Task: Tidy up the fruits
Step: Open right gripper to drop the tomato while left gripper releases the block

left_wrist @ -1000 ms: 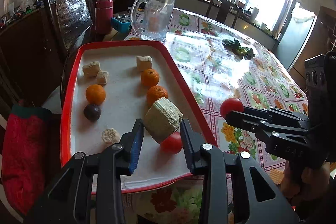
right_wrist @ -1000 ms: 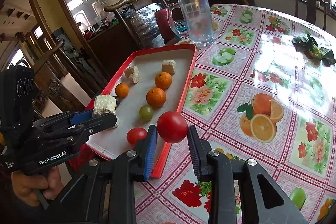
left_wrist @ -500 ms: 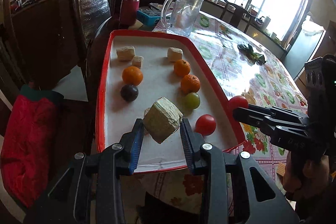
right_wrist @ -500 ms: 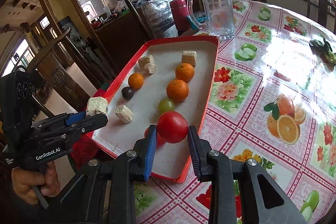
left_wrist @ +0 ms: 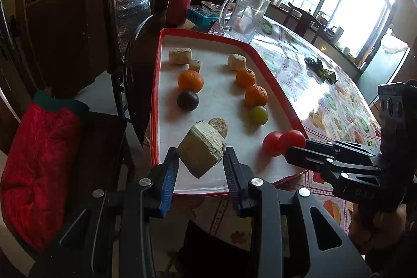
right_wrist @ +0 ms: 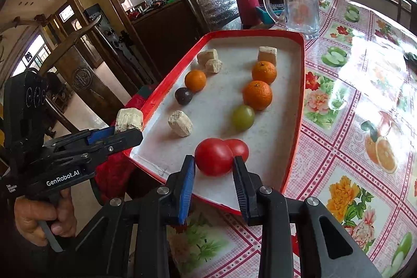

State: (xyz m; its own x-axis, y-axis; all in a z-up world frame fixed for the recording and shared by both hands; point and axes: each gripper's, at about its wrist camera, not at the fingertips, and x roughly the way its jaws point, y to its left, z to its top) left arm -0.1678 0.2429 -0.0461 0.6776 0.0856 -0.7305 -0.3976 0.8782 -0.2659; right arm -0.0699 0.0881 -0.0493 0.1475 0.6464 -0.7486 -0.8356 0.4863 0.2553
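Over the tray [right_wrist: 299, 85], right fingers [right_wrist: 188, 175] are pinching a smooth, bruisable tomato [right_wrist: 213, 156] at its widest; left fingers [left_wrist: 170, 171] are clamping a stiff, light chunk [left_wrist: 202, 149].

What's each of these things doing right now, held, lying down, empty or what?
Left gripper: shut on pale chunk, held up.
Right gripper: shut on big tomato, over the tray.
Small tomato: lying in tray.
Glass mug: upright, looks empty.

Bare tray [right_wrist: 276, 147] floor down centre lane between fruit rows; glass mug [right_wrist: 299, 4] and chair [left_wrist: 125, 17] block far end.
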